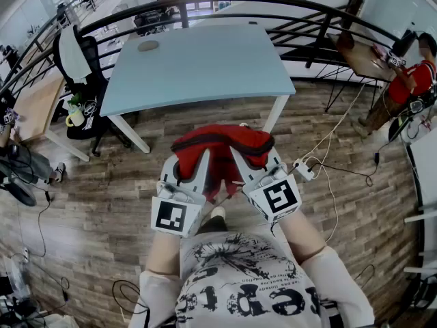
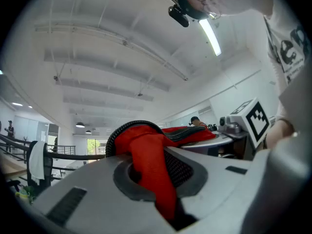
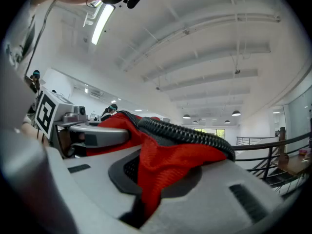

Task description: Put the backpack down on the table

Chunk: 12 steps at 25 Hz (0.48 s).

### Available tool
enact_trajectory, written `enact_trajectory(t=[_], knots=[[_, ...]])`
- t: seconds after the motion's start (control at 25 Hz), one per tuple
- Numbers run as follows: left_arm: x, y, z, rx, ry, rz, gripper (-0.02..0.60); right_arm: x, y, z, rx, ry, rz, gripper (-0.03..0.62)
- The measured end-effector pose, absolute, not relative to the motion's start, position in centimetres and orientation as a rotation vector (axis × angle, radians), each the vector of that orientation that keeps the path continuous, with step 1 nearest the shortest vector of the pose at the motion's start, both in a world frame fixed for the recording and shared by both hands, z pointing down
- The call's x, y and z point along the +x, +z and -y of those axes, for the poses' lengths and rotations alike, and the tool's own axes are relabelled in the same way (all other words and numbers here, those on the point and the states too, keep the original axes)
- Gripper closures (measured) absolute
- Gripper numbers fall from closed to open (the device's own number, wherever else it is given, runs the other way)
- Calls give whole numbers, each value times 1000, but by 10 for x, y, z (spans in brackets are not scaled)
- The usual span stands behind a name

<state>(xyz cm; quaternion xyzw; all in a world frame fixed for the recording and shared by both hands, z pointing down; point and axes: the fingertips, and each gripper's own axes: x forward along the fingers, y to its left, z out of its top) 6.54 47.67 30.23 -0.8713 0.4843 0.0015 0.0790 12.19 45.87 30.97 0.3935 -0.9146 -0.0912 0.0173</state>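
A red backpack (image 1: 222,147) with black trim hangs in the air between my two grippers, in front of the light blue table (image 1: 198,63) and above the wooden floor. My left gripper (image 1: 201,157) is shut on the red fabric at the bag's left side. My right gripper (image 1: 239,157) is shut on its right side. In the left gripper view red fabric (image 2: 148,165) and a black corded edge (image 2: 124,128) are pinched between the jaws. The right gripper view shows the same red fabric (image 3: 168,167) clamped, with the other gripper (image 3: 73,118) at the left.
The table carries only a small round disc (image 1: 147,46) at its far left. A black railing (image 1: 205,9) curves behind it. An office chair (image 1: 82,67) stands to the left. A white power strip (image 1: 303,169) with cable lies on the floor at right. A person in red (image 1: 410,80) stands far right.
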Motion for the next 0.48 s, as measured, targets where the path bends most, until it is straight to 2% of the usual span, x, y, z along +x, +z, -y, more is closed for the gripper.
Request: enact_trajectory(t=[0.48], knots=[[52, 323, -443, -2636, -24, -1471, 543, 107, 333, -424, 1208, -192, 2825, 569]])
